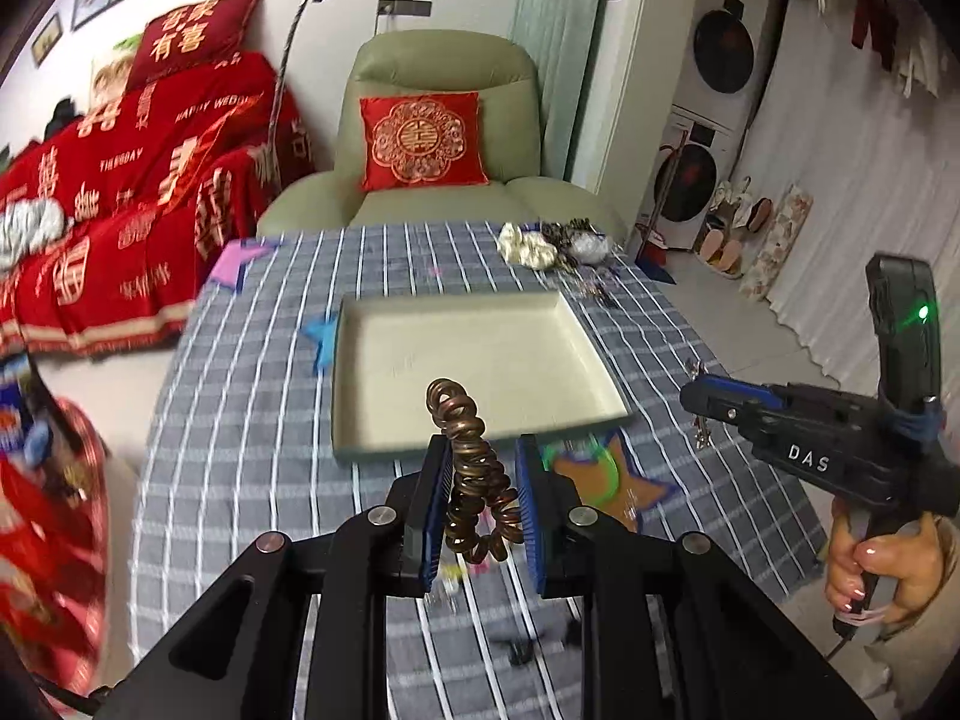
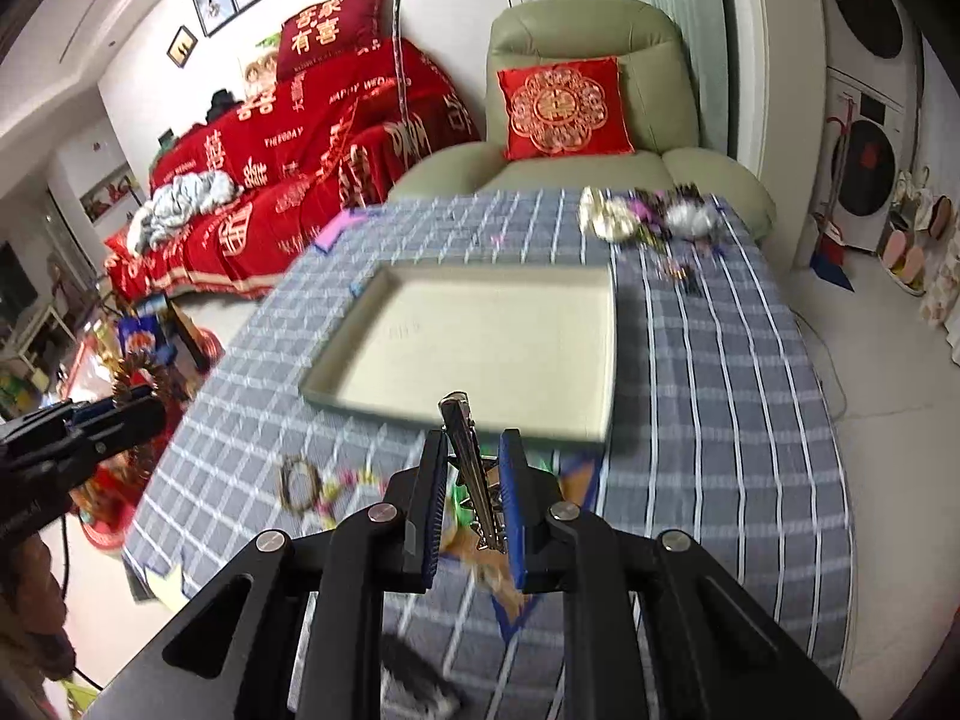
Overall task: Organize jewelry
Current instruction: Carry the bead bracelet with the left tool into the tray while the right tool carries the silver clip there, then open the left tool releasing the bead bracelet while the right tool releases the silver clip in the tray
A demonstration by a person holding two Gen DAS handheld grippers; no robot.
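- The worktop has a blue checked cloth on it and is the biggest thing here.
- A flat cream tray sits in the middle of the worktop. It looks empty.
- A pile of more jewelry lies at the far edge, well apart from the tray.
- A few small bits lie on the cloth near the front of the tray, like a brown ring and a green ring.
- The left claw is clenched on a brown coil band. The band sticks up between the pads, in the air in front of the tray.
- The right claw is clenched on a silver clip. The clip also stands up between the pads, in front of the tray's near edge.
- A hand holds the right claw's handle.
- I think the step now is carrying: both pieces are picked up and are on the way to the tray.
- Next, each claw needs to go forward over the tray, come down low, and let go gently.
- The two pieces should land in different spots so they stay neat.
- The coil band is springy, so it may bounce or roll if dropped from high up.
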